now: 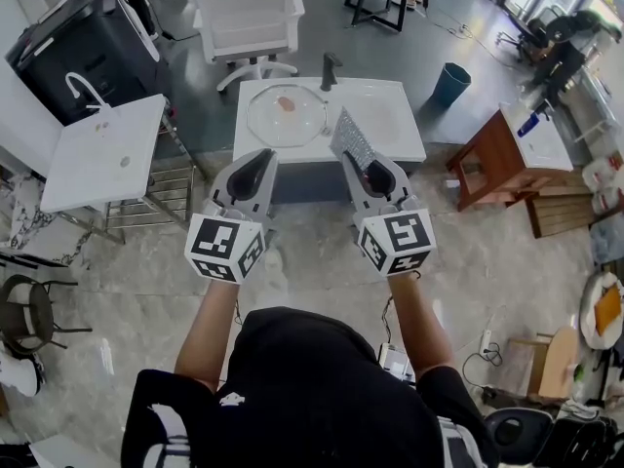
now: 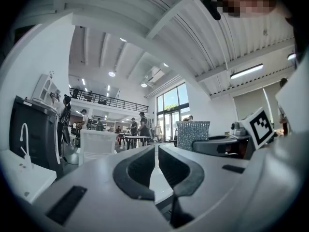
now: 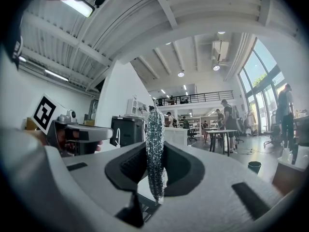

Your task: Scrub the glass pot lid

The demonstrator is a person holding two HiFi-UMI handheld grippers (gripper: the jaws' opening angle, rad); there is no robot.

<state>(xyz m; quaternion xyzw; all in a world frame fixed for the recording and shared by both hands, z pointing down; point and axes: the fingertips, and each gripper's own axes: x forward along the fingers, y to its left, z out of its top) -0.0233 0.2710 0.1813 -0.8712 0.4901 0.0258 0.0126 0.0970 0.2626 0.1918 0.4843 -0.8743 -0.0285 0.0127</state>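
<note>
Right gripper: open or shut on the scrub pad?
Shut on it: right gripper jaws pinch the silver scrub pad, which stands edge-on between them.

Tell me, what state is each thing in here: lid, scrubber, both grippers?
Glass lid: flat on the white counter, reddish smear on it, untouched.
Scrubbing pad: clamped in the right gripper, off the lid.
Left gripper: shut, empty.
Right gripper: shut on the scrubbing pad.

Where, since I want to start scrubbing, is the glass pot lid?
In the head view, the glass pot lid lies on the white counter, left side, ahead of the left gripper and left of the scrubbing pad.
</note>
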